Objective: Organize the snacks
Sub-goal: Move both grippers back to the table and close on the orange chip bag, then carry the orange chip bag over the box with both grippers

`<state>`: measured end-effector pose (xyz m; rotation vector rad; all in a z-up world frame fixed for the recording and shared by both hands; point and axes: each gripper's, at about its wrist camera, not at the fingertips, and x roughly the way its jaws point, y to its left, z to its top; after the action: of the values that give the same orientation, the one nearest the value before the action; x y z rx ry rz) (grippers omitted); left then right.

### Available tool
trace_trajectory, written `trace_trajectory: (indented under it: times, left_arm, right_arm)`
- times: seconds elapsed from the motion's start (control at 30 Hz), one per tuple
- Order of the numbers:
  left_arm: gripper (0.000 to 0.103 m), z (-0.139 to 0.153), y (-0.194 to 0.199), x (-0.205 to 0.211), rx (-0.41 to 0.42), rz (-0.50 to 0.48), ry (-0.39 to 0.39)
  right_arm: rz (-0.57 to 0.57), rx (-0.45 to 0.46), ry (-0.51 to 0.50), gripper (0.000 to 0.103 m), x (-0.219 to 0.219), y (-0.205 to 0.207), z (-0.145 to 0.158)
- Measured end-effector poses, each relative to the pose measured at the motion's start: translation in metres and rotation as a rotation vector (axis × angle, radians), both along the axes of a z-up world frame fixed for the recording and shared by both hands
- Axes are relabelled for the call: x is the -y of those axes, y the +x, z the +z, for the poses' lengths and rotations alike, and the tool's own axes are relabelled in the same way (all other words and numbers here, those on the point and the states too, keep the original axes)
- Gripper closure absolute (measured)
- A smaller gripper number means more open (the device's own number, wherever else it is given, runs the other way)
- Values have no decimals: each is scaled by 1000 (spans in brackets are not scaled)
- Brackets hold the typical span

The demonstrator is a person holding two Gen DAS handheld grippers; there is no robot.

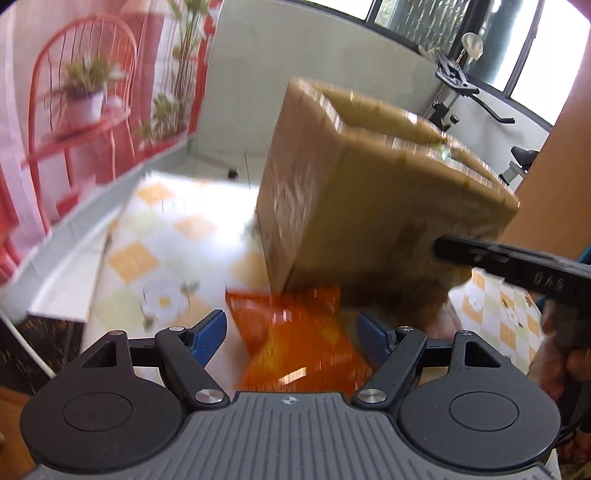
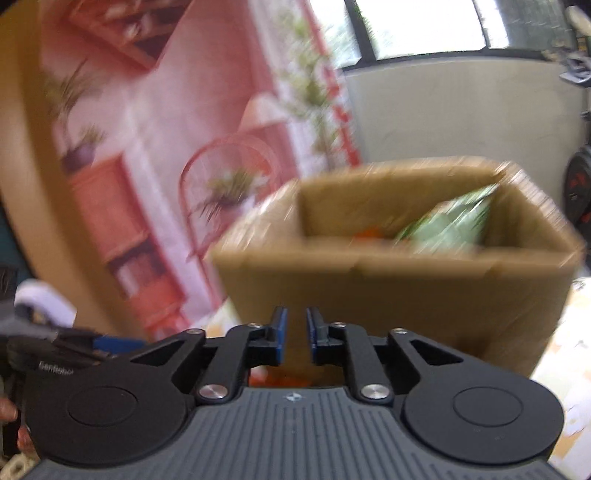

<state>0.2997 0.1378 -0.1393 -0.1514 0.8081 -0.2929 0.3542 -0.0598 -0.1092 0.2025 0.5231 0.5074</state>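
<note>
At the bottom of the left wrist view, the left gripper [image 1: 291, 334] has its blue pads [image 1: 210, 332] wide apart. An orange snack bag [image 1: 295, 343] lies between them on the table, but the pads do not press on it. At the bottom of the right wrist view, the right gripper [image 2: 296, 334] has its pads almost together, with only a thin gap and nothing in it.

The table wears a cloth [image 1: 166, 236] with orange and pale green squares and white flowers. A little farther, in the middle of both views, stands a brown cardboard box [image 1: 369, 206], open at the top. A green snack bag [image 2: 447, 221] leans inside it on the right, and a bit of orange shows beside it. The pictures are blurry, so small things are hard to tell.

Far off, the upper left of the left wrist view shows a pink wall picture [image 1: 74, 110] with a red chair and plants in pots. A plain pale wall [image 1: 295, 55] fills the top middle. At the upper right are windows [image 1: 443, 18] and an exercise bike [image 1: 465, 96].
</note>
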Motion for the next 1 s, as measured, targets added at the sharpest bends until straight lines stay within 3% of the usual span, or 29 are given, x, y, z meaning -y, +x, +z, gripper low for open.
trace_trajectory:
  times: [0.17,0.43,0.73,0.8,0.83,1.0]
  left_arm:
    - [25,-30,-4,-5,-34,6,-6]
    - [25,-57,7,-25,-94,72,-178]
    - [25,-85,20,-33,-133,119,-329]
    - [28,-86,22,-32,-127,114,-340]
    - [38,-85,21,-29,-120,108,-332]
    - [41,-76,14,-23,-105,113,-308]
  right_arm:
    - [110,-119,-30,86,-36,-1,-38]
    - [197,-189,-111,68,-67,2,-71]
    - [248,-216,-166,61,-79,8,-99]
    - [253,-215,-164,61,-79,10,-102]
    - [256,-214,-160,61,-79,11,-101]
    - [276,-198,-143,65,-77,8,-100]
